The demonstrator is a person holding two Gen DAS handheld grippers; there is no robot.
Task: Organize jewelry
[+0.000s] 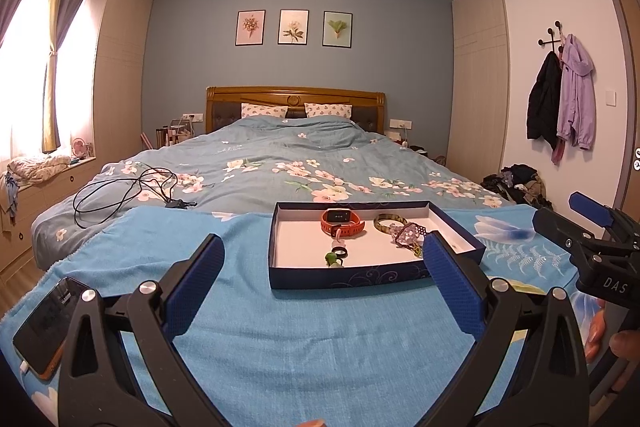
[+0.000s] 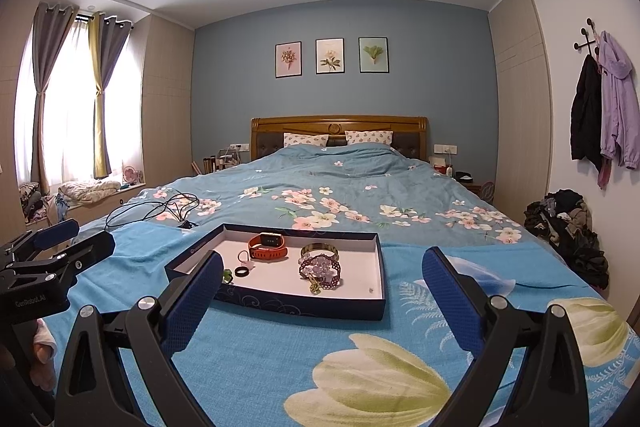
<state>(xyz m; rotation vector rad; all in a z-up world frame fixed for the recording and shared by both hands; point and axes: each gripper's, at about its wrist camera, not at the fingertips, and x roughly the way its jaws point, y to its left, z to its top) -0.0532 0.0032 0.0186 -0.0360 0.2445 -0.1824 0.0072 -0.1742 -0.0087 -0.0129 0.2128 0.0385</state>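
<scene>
A dark blue tray (image 1: 372,275) with a white floor lies on a blue towel on the bed. In it are an orange watch (image 1: 342,223), a green-gold bangle (image 1: 390,221), a purple beaded bracelet (image 1: 408,234), a black ring (image 1: 341,253) and a small green piece (image 1: 332,259). My left gripper (image 1: 322,243) is open and empty, short of the tray's near wall. The right wrist view shows the same tray (image 2: 304,303), watch (image 2: 268,247), bangle (image 2: 319,249) and bracelet (image 2: 320,269). My right gripper (image 2: 323,257) is open and empty, just right of the tray's near corner.
A phone (image 1: 44,323) lies at the towel's left edge. A black cable (image 1: 128,191) is coiled on the duvet beyond it. Clothes (image 2: 568,227) are piled on the floor to the right of the bed. Each gripper shows in the other's view, with a hand on its handle.
</scene>
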